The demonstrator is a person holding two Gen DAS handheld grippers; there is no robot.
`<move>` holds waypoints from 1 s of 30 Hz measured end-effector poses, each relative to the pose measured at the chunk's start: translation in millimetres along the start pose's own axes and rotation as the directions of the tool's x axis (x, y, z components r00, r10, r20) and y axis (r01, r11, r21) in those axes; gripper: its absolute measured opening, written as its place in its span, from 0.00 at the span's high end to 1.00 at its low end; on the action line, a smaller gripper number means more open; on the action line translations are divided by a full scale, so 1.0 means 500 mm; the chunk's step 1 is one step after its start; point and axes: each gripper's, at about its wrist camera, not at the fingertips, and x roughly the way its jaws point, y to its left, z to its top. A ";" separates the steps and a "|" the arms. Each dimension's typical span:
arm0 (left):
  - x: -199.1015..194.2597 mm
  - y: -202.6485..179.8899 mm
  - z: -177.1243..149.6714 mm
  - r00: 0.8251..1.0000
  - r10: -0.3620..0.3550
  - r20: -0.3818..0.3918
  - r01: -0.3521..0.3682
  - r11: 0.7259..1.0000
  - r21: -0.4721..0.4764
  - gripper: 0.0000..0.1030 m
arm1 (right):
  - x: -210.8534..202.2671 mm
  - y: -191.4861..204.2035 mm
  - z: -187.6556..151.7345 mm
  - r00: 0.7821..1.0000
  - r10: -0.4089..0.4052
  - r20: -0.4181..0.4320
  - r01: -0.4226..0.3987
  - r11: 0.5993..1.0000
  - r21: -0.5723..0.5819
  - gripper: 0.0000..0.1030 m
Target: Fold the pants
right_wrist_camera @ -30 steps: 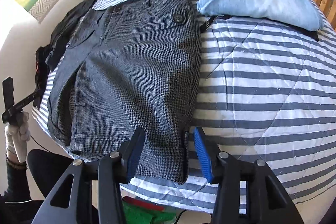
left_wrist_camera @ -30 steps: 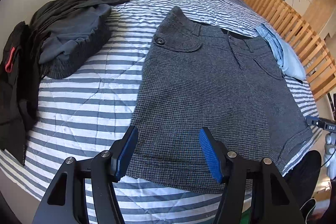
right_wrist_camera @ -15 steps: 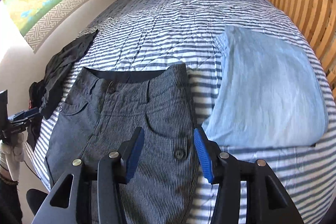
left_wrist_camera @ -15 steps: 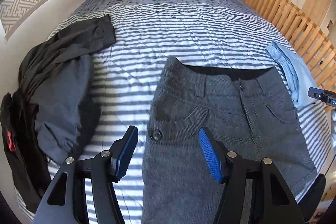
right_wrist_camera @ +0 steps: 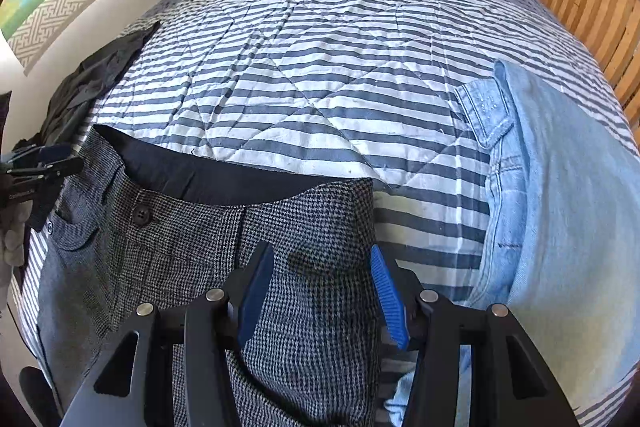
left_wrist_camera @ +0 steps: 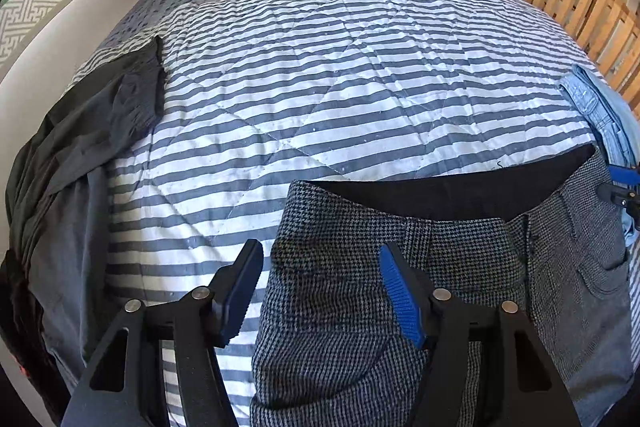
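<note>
Pants (left_wrist_camera: 344,311) flat on bed (left_wrist_camera: 320,87), L claw (left_wrist_camera: 320,291) & R claw (right_wrist_camera: 320,291) both gaping over waistband corners.

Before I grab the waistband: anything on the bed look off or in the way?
Nothing damaged. The grey shorts lie flat, waistband gaping open. A dark clothes heap is crumpled at the left edge; folded denim lies close beside the shorts' right side.

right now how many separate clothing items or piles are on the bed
3: houndstooth shorts in front under both claws, light blue denim garment on their right, dark clothes pile on the left, which may hide more pieces.
</note>
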 end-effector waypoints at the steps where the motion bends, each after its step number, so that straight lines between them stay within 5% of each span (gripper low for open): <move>1: 0.008 -0.006 0.002 1.000 0.008 -0.004 -0.008 1.000 0.011 0.82 | 0.006 0.006 0.002 1.000 -0.014 0.000 0.014 1.000 -0.014 0.55; 3: 0.017 -0.009 0.003 0.999 0.032 0.004 -0.032 0.999 0.019 0.90 | 0.017 0.017 0.004 0.999 -0.037 -0.005 0.037 0.999 -0.030 0.61; 5: 0.015 -0.005 0.004 0.999 0.032 0.019 -0.032 0.999 0.015 0.91 | 0.021 0.023 0.006 0.998 -0.062 -0.002 0.062 0.997 -0.047 0.84; 8: -0.009 0.028 0.005 0.998 0.020 0.060 -0.018 0.999 -0.040 0.92 | 0.018 0.020 0.007 0.998 -0.055 0.006 0.055 0.997 -0.047 0.89; 16: -0.021 0.101 0.027 0.993 -0.045 0.105 0.062 0.984 -0.167 0.98 | -0.040 -0.044 0.023 0.992 0.061 0.108 -0.072 0.992 0.104 0.91; 24: 0.074 0.054 0.026 0.997 0.071 0.033 -0.068 0.993 -0.099 0.97 | 0.044 -0.058 0.039 0.999 -0.016 0.048 0.011 0.995 0.098 0.89; 30: -0.002 0.074 0.023 0.996 0.062 0.061 -0.055 0.992 -0.114 0.88 | 0.012 -0.070 0.038 0.999 -0.017 0.032 0.014 0.995 0.102 0.74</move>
